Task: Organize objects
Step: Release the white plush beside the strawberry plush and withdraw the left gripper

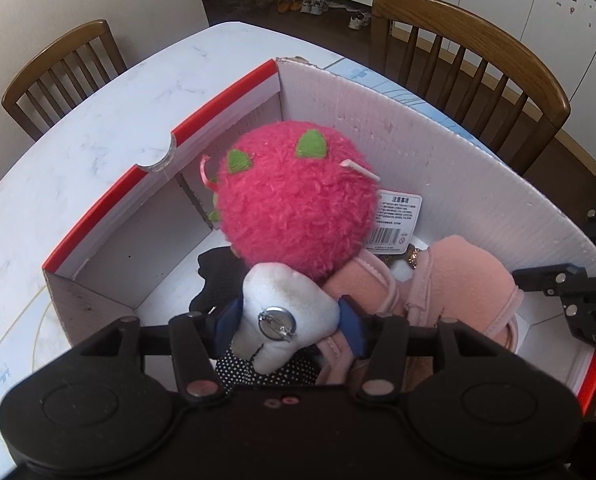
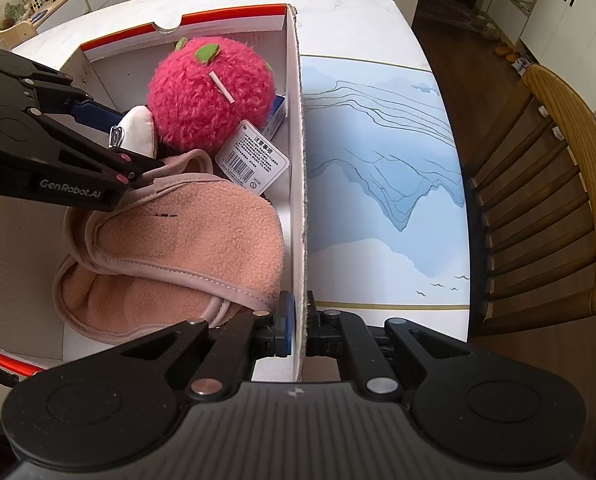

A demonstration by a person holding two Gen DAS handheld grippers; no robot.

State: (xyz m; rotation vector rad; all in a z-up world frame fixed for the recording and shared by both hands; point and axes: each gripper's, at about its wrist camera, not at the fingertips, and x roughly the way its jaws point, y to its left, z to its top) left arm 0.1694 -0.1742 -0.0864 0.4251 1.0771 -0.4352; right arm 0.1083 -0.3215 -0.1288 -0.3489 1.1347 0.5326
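Looking along the left gripper (image 1: 289, 326), its two blue-padded fingers are closed on a small white plush piece (image 1: 287, 316) that carries a round metal pin back. This piece hangs inside the cardboard box (image 1: 438, 148), just in front of a fuzzy pink plush ball (image 1: 298, 204) with green felt leaves and a barcode tag (image 1: 396, 220). A pink fleece garment (image 1: 454, 276) lies to the right of the ball, touching it, and a dark fabric item (image 1: 217, 276) sits at the lower left of the box floor. The box stands on a white marble-patterned table (image 1: 97, 120), with two wooden chairs (image 1: 478, 64) beyond it.

From the right wrist view, the right gripper (image 2: 298, 330) is clamped narrowly on the box's right wall, one finger inside and one outside the box (image 2: 295, 120). The left gripper (image 2: 137, 136) reaches in from the left, holding the white plush piece (image 2: 139, 128) against the pink plush ball (image 2: 209, 92). The fleece garment (image 2: 177, 252) fills the near half of the box. A blue mountain-print mat (image 2: 382, 168) lies on the table (image 2: 358, 16) just beside the box.
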